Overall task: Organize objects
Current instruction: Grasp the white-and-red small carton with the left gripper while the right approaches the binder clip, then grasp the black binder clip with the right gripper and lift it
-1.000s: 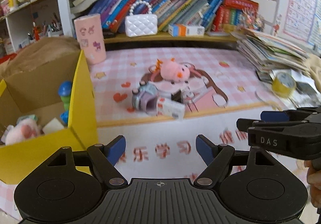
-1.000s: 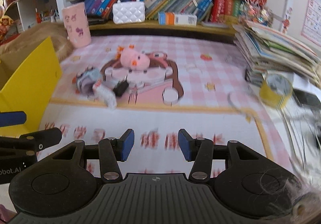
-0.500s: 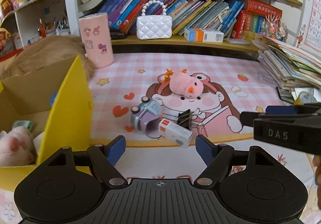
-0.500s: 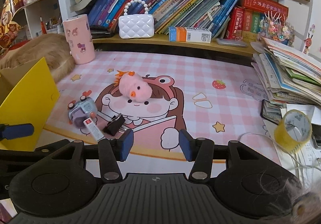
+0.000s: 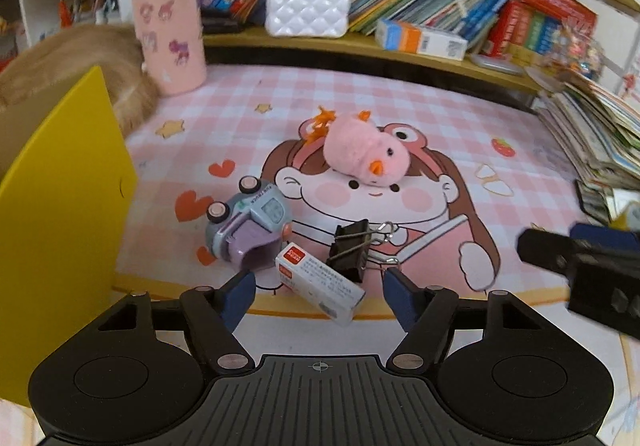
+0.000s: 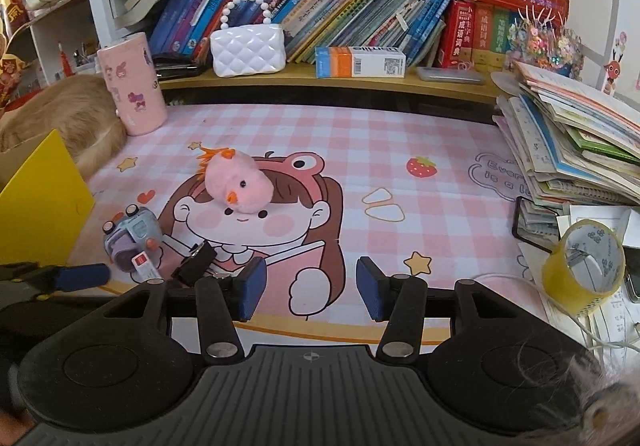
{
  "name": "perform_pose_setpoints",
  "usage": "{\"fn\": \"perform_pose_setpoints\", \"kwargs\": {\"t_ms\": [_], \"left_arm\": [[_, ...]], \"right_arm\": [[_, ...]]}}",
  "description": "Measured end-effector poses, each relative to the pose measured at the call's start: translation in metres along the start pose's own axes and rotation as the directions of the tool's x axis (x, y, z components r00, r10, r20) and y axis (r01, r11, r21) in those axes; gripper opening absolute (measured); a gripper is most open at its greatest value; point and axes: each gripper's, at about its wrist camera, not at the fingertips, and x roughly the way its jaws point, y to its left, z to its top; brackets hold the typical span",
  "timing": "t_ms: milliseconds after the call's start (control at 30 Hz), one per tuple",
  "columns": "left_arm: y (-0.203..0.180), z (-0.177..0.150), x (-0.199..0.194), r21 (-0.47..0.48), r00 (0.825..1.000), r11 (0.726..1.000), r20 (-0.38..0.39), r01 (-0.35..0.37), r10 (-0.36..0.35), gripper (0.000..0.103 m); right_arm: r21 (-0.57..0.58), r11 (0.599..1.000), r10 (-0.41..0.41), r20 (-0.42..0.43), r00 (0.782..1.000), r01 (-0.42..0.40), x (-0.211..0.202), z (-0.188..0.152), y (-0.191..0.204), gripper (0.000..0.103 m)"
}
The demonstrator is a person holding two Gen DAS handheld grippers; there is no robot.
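On the pink mat lie a pink plush chick [image 5: 366,154] [image 6: 236,184], a grey-purple toy car [image 5: 246,224] [image 6: 132,238], a white staple box with a red end [image 5: 320,284] [image 6: 145,265] and a black binder clip [image 5: 349,250] [image 6: 196,262]. My left gripper [image 5: 319,296] is open and empty, its fingers on either side of the staple box, just short of it. My right gripper [image 6: 308,292] is open and empty, over the mat's front edge, right of the clip. The yellow box [image 5: 56,214] [image 6: 38,202] stands at the left.
A pink cup [image 6: 132,86] stands at the back left by a tan furry heap [image 6: 68,118]. A shelf with books and a white purse [image 6: 248,46] runs along the back. A stack of booklets [image 6: 572,142] and a yellow tape roll [image 6: 584,272] are on the right.
Both grippers have moved forward and lower toward the cluster of small objects. The yellow box has slid out to the left of the left wrist view. Both jaws stay open.
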Motion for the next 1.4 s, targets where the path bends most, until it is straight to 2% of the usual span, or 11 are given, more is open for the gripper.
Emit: {"fn": "perform_pose_setpoints", "kwargs": {"t_ms": [100, 167, 267, 333, 533, 633, 733, 867, 1133, 1300, 1400], "left_arm": [[-0.001, 0.001, 0.010, 0.000, 1.000, 1.000, -0.020, -0.012, 0.012, 0.065], [0.001, 0.000, 0.014, 0.000, 0.999, 1.000, -0.039, -0.005, 0.005, 0.041], [0.004, -0.003, 0.012, -0.003, 0.999, 1.000, -0.039, 0.019, -0.019, 0.021], [0.005, -0.005, 0.008, 0.015, 1.000, 1.000, -0.030, 0.009, -0.009, 0.013], [0.019, -0.016, -0.012, 0.031, 1.000, 1.000, -0.027, -0.001, 0.002, 0.013], [0.029, -0.023, -0.027, 0.022, 1.000, 1.000, -0.026, -0.008, 0.009, 0.013], [0.036, -0.028, -0.041, 0.012, 0.999, 1.000, -0.025, -0.021, 0.021, 0.013], [0.044, -0.031, -0.053, -0.029, 1.000, 0.999, -0.023, -0.020, 0.020, 0.013], [0.046, -0.031, -0.070, -0.044, 1.000, 0.999, 0.005, -0.010, 0.010, 0.013], [0.047, -0.034, -0.075, -0.051, 1.000, 0.999, 0.012, 0.002, -0.002, 0.013], [0.048, -0.035, -0.077, -0.053, 1.000, 0.999, 0.020, 0.012, -0.011, 0.013]], "right_arm": [[-0.002, 1.000, 0.008, -0.003, 1.000, -0.008, 0.000, 0.000, 0.000, 0.047], [-0.005, 1.000, 0.016, -0.004, 1.000, -0.016, 0.000, 0.000, 0.001, 0.047], [-0.010, 0.999, 0.034, -0.008, 0.999, -0.035, 0.002, 0.001, 0.003, 0.048], [-0.017, 0.998, 0.057, -0.014, 0.998, -0.057, 0.005, 0.002, 0.006, 0.049], [-0.090, 0.984, 0.149, -0.032, 0.988, -0.151, 0.018, 0.003, 0.025, 0.052], [-0.165, 0.966, 0.196, -0.050, 0.979, -0.201, 0.030, 0.001, 0.039, 0.053], [-0.277, 0.934, 0.211, -0.083, 0.974, -0.226, 0.046, -0.004, 0.055, 0.053], [-0.425, 0.871, 0.226, -0.100, 0.969, -0.247, 0.064, -0.009, 0.070, 0.053], [-0.513, 0.793, 0.302, -0.137, 0.943, -0.328, 0.090, -0.010, 0.080, 0.053], [-0.497, 0.789, 0.340, -0.135, 0.931, -0.360, 0.092, -0.010, 0.073, 0.052], [-0.426, 0.822, 0.349, -0.145, 0.926, -0.377, 0.098, -0.008, 0.068, 0.053]]}}
